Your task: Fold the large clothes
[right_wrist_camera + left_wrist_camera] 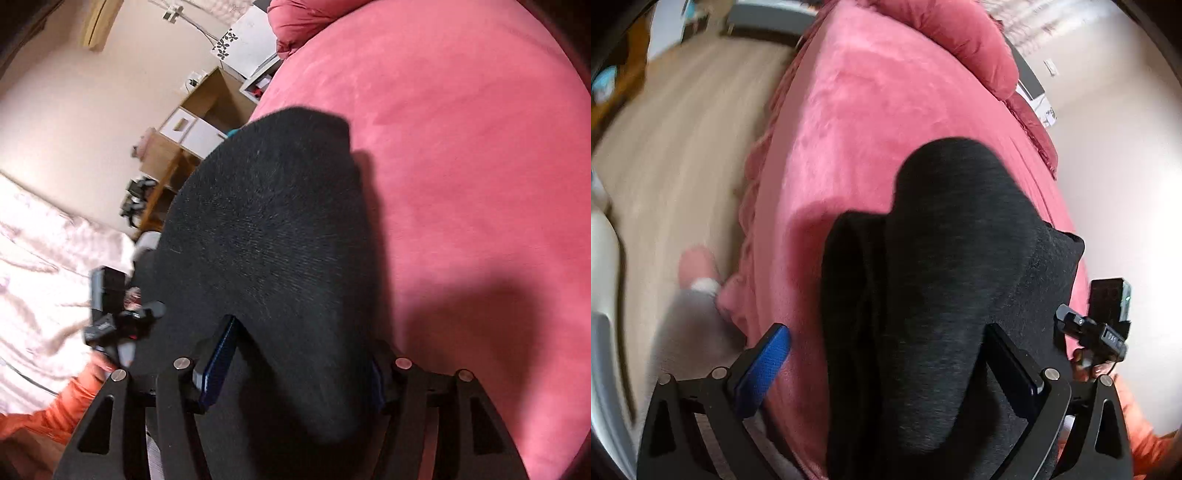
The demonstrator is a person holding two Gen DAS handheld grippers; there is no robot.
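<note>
The black garment (pixel 953 280) lies on the pink bed (pixel 849 122), bunched into thick layers, probably part-folded. The left gripper (pixel 886 354) has its fingers (pixel 764 365) spread wide around the cloth without pinching it. The right gripper (pixel 299 354) also stands open, with fabric draped over one blue pad and between the fingers. Both seem placed for the next fold. The garment's near edge is cut off, so its full shape is unclear.

Black knitted garment (pixel 273 236) draped over pink plush bedspread (pixel 480 166), lying between blue-padded black right gripper (pixel 295 373) with jaws apart. Left: orange sleeve (pixel 59 410), wooden shelf unit (pixel 184 147).
</note>
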